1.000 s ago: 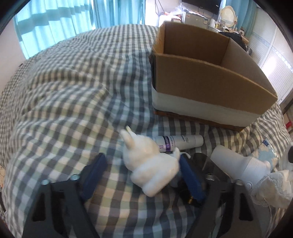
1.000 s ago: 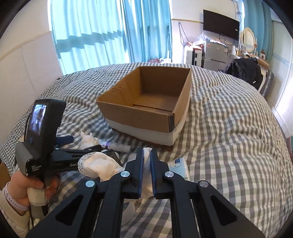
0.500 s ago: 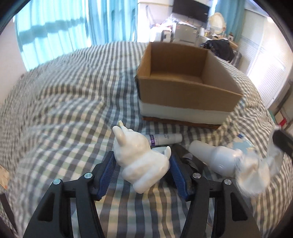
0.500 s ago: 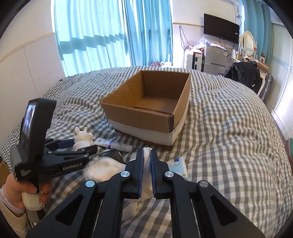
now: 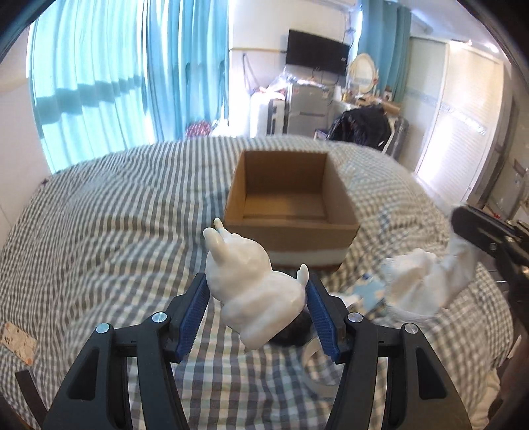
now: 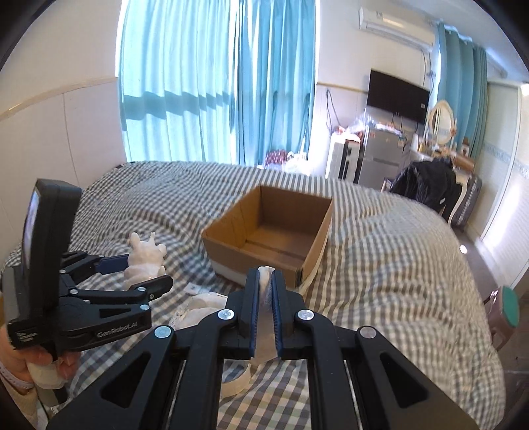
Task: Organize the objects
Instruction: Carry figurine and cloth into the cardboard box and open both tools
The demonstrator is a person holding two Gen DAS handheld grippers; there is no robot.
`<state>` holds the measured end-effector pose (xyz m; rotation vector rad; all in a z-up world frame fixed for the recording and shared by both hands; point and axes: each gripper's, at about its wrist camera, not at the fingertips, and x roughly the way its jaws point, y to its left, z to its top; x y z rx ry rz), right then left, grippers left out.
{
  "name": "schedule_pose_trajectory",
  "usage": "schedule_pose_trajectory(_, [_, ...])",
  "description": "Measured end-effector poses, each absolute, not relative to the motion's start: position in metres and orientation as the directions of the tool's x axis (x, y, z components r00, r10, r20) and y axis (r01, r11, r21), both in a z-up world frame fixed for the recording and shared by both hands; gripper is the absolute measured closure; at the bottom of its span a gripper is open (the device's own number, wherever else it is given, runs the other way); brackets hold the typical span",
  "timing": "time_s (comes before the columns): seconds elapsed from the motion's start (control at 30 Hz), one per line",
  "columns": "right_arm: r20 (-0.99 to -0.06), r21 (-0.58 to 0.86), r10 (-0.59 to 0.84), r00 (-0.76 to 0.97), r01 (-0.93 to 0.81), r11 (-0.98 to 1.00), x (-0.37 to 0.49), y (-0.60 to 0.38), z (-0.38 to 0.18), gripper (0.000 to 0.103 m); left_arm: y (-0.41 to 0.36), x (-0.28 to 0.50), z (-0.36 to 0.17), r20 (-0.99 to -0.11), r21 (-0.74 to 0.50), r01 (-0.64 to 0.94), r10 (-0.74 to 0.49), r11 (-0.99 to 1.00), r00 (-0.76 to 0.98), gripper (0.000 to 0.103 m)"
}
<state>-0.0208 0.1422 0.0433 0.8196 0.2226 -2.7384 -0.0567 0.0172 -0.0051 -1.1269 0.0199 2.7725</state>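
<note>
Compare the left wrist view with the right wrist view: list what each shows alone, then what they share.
Left wrist only: the blue-and-white packet on the bed, beside the dangling white cloth.

Right wrist only: the person's hand on the left gripper's handle, and the air conditioner.

Both: the white animal figurine clamped in the left gripper, the right gripper pinching the cloth, the empty cardboard box, the checked bedspread.

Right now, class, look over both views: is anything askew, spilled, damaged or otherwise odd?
Nothing is spilled or damaged. The white animal figurine sits tilted in the left gripper, head toward the cardboard box. The white cloth hangs loosely from the shut right gripper, pinched by one end. The box looks empty and sits square on the checked bedspread.
</note>
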Motion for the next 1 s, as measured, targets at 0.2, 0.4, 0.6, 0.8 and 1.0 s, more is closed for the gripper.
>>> schedule_pose_trajectory(0.2, [-0.503,-0.11,-0.203,-0.84,0.295,-0.949,-0.032,0.136,0.076,0.095,0.029,-0.068,0.03,-0.647,-0.007,-0.162,0.128,-0.987,-0.751,0.042])
schedule_pose_trajectory(0.4, [-0.454,-0.121,-0.205,-0.867,0.288,-0.95,-0.069,0.13,0.106,0.096,0.04,-0.1,0.053,-0.609,0.028,-0.175,0.122,-0.984,-0.784,0.042])
schedule_pose_trajectory(0.6, [-0.44,-0.12,-0.196,-0.876,0.274,-0.954,-0.124,0.125,0.117,0.096,0.05,-0.146,0.067,-0.59,0.052,-0.178,0.114,-0.983,-0.8,0.042])
schedule_pose_trajectory(0.8, [-0.445,-0.105,-0.19,-0.875,0.261,-0.96,-0.188,0.122,0.115,0.096,0.059,-0.202,0.059,-0.588,0.054,-0.2,0.131,-0.978,-0.798,0.042])
schedule_pose_trajectory(1.0, [-0.508,-0.082,-0.17,-0.844,0.244,-0.966,-0.262,0.123,0.078,0.096,0.063,-0.257,0.014,-0.63,-0.001,-0.237,0.185,-0.971,-0.754,0.042])
